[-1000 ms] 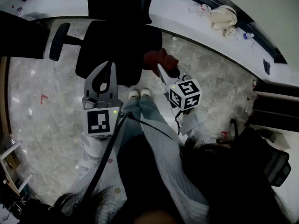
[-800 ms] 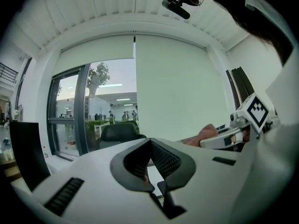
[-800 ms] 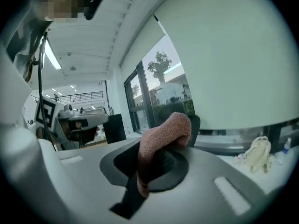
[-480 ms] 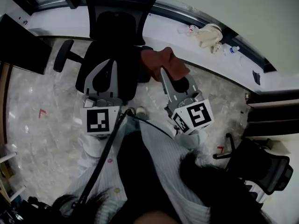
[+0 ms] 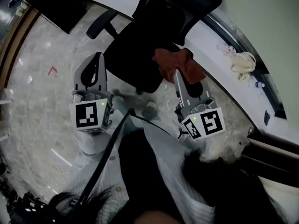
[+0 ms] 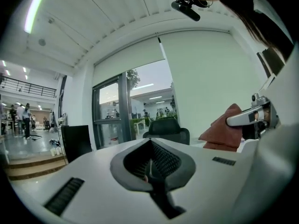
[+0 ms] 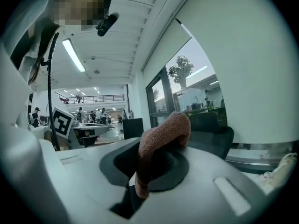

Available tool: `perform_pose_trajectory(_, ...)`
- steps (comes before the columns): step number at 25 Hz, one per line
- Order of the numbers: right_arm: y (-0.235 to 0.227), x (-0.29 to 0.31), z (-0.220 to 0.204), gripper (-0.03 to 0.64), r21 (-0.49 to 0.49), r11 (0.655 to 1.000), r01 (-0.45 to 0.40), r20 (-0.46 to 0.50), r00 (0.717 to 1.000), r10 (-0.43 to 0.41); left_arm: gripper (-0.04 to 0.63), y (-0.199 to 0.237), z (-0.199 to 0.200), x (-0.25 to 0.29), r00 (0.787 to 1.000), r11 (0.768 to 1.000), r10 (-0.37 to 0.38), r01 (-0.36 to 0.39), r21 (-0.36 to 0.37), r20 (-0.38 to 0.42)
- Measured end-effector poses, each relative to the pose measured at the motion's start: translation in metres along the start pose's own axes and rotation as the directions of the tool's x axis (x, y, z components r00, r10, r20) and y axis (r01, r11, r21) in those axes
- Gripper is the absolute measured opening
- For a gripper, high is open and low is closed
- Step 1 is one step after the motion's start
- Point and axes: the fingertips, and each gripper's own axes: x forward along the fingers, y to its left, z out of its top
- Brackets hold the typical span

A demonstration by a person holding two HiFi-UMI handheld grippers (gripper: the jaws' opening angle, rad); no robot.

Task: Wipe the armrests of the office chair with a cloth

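Observation:
A black office chair (image 5: 140,55) stands in front of me, its left armrest (image 5: 99,23) sticking out to the left and its backrest toward the window. My right gripper (image 5: 179,74) is shut on a red-brown cloth (image 5: 177,63), which hangs at the seat's right edge; the right armrest is hidden behind it. In the right gripper view the cloth (image 7: 161,136) drapes over the jaws and the chair (image 7: 212,129) shows behind. My left gripper (image 5: 98,59) hovers over the floor left of the seat, shut and holding nothing. The left gripper view shows the chair (image 6: 166,127) far off.
A white window ledge (image 5: 210,36) curves behind the chair, with a beige bundle (image 5: 243,64) and a small bottle (image 5: 259,84) on it. A dark desk panel (image 5: 60,3) sits top left. Black furniture (image 5: 275,157) is at the right. My shoe (image 5: 149,109) is below the seat.
The head view has swung, so the chair now sits up and to the right. Both grippers stay raised toward the chair; the right one still holds the cloth by the seat's right edge.

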Motion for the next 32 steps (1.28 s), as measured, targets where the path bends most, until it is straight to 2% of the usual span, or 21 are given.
perform_pose_trajectory(3, 0.019, 0.041, -0.002, 0.025, -0.023, 1.000, -0.020, -0.026, 0.999, 0.019, 0.005, 0.040, -0.007, 0.009, 1.000, 1.000, 0.014, -0.013, -0.021, 0.015)
perform_pose_trajectory(5, 0.028, 0.073, -0.004, 0.025, -0.031, 1.000, -0.002, -0.032, 0.999, 0.001, 0.003, 0.066, -0.011, 0.027, 0.999, 1.000, -0.007, 0.008, -0.024, 0.032)
perform_pose_trajectory(8, 0.037, 0.131, -0.005, 0.025, -0.018, 0.999, 0.044, -0.040, 0.998, -0.045, 0.003, 0.111, -0.014, 0.064, 0.997, 0.998, -0.070, 0.070, -0.004, 0.040)
perform_pose_trajectory(11, 0.064, 0.200, -0.008, 0.025, -0.016, 0.993, 0.117, -0.041, 0.992, -0.118, 0.003, 0.177, -0.018, 0.095, 0.986, 0.986, -0.163, 0.162, 0.031, 0.043)
perform_pose_trajectory(13, 0.089, 0.245, -0.013, 0.025, -0.012, 0.982, 0.188, -0.037, 0.981, -0.189, 0.003, 0.223, -0.021, 0.114, 0.968, 0.968, -0.248, 0.246, 0.053, 0.043)
perform_pose_trajectory(16, 0.115, 0.307, -0.017, 0.025, 0.019, 0.956, 0.293, -0.038, 0.955, -0.293, 0.003, 0.280, -0.021, 0.147, 0.929, 0.927, -0.369, 0.366, 0.085, 0.017)
perform_pose_trajectory(20, 0.140, 0.373, -0.027, 0.025, 0.082, 0.921, 0.381, -0.060, 0.924, -0.377, 0.003, 0.335, -0.027, 0.180, 0.892, 0.888, -0.453, 0.451, 0.085, -0.003)
perform_pose_trajectory(23, 0.156, 0.408, -0.047, 0.025, 0.122, 0.915, 0.384, -0.108, 0.922, -0.372, 0.003, 0.350, -0.046, 0.195, 0.866, 0.865, -0.498, 0.500, 0.053, -0.035)
perform_pose_trajectory(26, 0.159, 0.431, -0.071, 0.025, 0.164, 0.918, 0.361, -0.165, 0.927, -0.335, 0.003, 0.345, -0.068, 0.205, 0.848, 0.850, -0.524, 0.527, 0.023, -0.071)
perform_pose_trajectory(29, 0.160, 0.452, -0.101, 0.025, 0.191, 0.926, 0.326, -0.235, 0.931, -0.280, 0.003, 0.344, -0.086, 0.212, 0.839, 0.843, -0.535, 0.538, -0.004, -0.099)
perform_pose_trajectory(32, 0.164, 0.481, -0.132, 0.025, 0.202, 0.943, 0.265, -0.298, 0.934, -0.199, 0.003, 0.355, -0.099, 0.219, 0.839, 0.846, -0.531, 0.533, -0.017, -0.116)
